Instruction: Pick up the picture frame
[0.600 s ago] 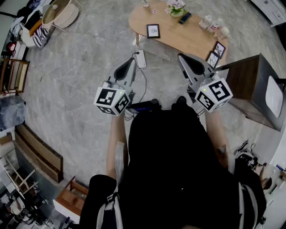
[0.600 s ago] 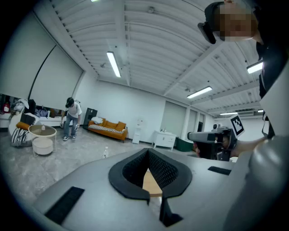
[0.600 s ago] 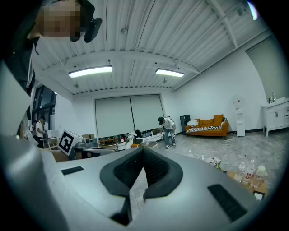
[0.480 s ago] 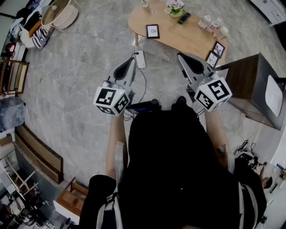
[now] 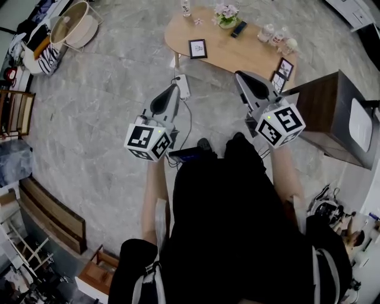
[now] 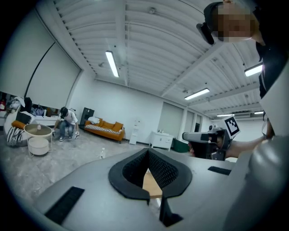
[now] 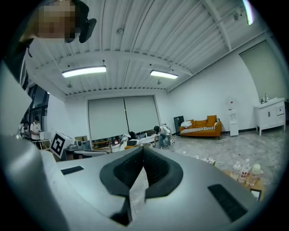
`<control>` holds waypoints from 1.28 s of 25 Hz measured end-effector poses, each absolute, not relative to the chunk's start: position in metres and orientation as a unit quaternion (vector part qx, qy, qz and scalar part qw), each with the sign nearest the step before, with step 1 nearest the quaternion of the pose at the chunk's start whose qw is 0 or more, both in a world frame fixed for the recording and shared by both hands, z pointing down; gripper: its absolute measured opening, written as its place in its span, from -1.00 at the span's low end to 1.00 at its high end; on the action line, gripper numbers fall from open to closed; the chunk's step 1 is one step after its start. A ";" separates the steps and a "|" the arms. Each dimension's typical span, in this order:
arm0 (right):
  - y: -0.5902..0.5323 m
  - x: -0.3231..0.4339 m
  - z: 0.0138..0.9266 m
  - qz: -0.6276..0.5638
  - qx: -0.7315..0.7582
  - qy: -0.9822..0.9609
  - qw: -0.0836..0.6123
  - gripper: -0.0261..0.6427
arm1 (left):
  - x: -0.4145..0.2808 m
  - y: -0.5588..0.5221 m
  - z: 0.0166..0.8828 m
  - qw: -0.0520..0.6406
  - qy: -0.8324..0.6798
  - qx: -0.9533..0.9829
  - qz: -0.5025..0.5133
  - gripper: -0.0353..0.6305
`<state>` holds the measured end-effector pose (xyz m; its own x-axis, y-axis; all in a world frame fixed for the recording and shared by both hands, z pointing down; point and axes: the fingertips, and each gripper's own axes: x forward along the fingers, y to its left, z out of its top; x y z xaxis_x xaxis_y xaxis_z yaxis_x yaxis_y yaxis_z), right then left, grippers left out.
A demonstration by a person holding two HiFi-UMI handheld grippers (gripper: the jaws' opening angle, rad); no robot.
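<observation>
At the near edge of the scene the operator stands on the grey stone floor [image 5: 101, 89], both tools held out ahead and roughly level. On the left gripper [image 5: 173, 89] the jaws are pressed together with nothing between them. On the right gripper [image 5: 240, 75] they likewise meet tip to tip, empty. Just beyond the left tool a white power strip [image 5: 183, 86] lies on the floor, its cable trailing back toward the operator (a trip hazard on approach). Further out stands the oval wooden table [image 5: 237, 53], well apart from both tools. A black-edged picture frame [image 5: 198, 48] lies by the table's near edge, toward its left end. Two more frames [image 5: 288, 66] stand propped at the right end, nearer the right tool. The task wording does not settle which is meant. Flowers [image 5: 226, 14] sit at the far edge. Assessment: the step in hand is the approach, and no reach has begun. The next move calls for closing on the table, spreading one tool's jaws, and taking the frame by its rim, since a flat frame probably offers only a thin edge to pinch.
</observation>
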<state>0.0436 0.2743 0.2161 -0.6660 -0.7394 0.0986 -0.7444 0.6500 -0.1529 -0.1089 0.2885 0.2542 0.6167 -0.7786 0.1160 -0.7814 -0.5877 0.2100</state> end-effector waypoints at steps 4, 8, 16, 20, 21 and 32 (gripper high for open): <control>0.263 0.053 0.212 0.084 0.418 -0.904 0.016 -0.89 | -0.108 0.279 0.256 0.128 -0.440 0.889 0.008 -0.86; 0.243 0.069 0.218 0.083 0.424 -0.902 0.020 -0.89 | -0.101 0.260 0.266 0.138 -0.447 0.884 0.012 -0.86; 0.163 0.093 0.223 0.077 0.391 -0.917 0.017 -0.89 | -0.080 0.195 0.276 0.142 -0.488 0.861 0.022 -0.86; 0.113 0.109 0.221 0.074 0.367 -0.927 0.021 -0.89 | -0.066 0.157 0.272 0.148 -0.514 0.845 0.023 -0.86; 0.101 0.114 0.222 0.075 0.361 -0.929 0.020 -0.89 | -0.061 0.147 0.272 0.150 -0.521 0.840 0.022 -0.86; 0.013 0.149 0.237 0.103 0.286 -0.952 0.033 -0.89 | -0.002 0.072 0.272 0.173 -0.575 0.799 0.020 -0.86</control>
<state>0.1488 0.0126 0.2366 -0.8342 -0.5377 0.1226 -0.5515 0.8152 -0.1771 -0.0022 0.0717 0.2725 0.3379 -0.9125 0.2305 -0.9263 -0.2791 0.2531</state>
